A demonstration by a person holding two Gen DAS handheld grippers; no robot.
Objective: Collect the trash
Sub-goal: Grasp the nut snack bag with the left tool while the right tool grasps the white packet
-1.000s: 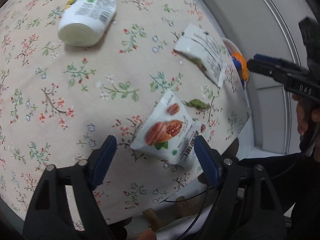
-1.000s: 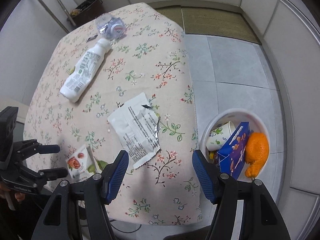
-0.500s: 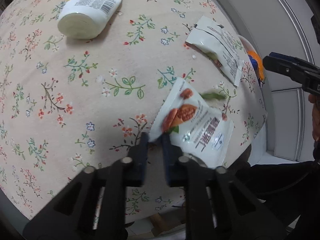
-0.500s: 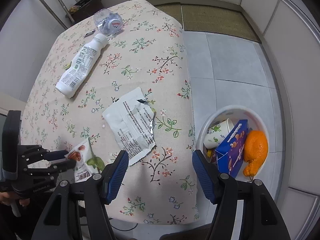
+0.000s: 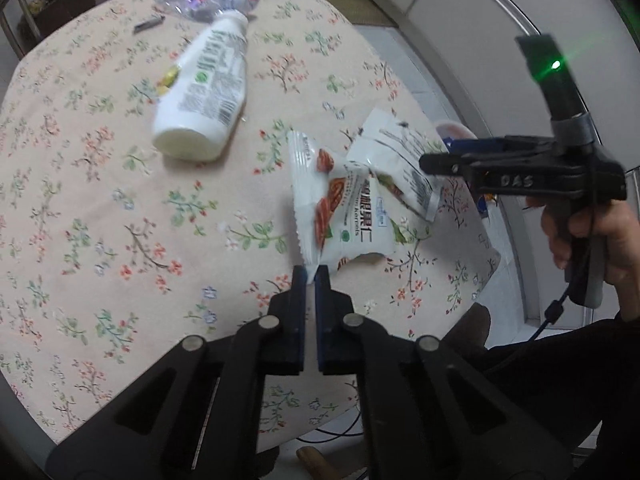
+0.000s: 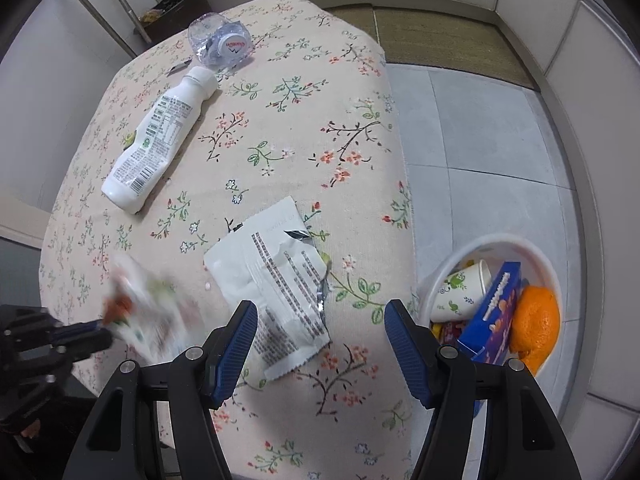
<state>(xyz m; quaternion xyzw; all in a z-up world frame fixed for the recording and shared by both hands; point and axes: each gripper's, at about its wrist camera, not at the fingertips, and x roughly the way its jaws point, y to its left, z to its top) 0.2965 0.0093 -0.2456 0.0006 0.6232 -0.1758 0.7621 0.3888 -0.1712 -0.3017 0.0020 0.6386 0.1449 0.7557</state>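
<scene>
Lifted off the floral tablecloth (image 5: 100, 208) since a second ago, the nut packet (image 5: 340, 208) hangs mid-frame, pinched by the left gripper (image 5: 311, 276); lower centre, the right gripper (image 6: 320, 336) gapes over the torn wrapper (image 6: 276, 288).

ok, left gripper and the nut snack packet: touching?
Touching. The left wrist view shows the left gripper shut on the lower corner of the nut snack packet, pads pinching its edge, with the packet lifted off the floral tablecloth.
</scene>
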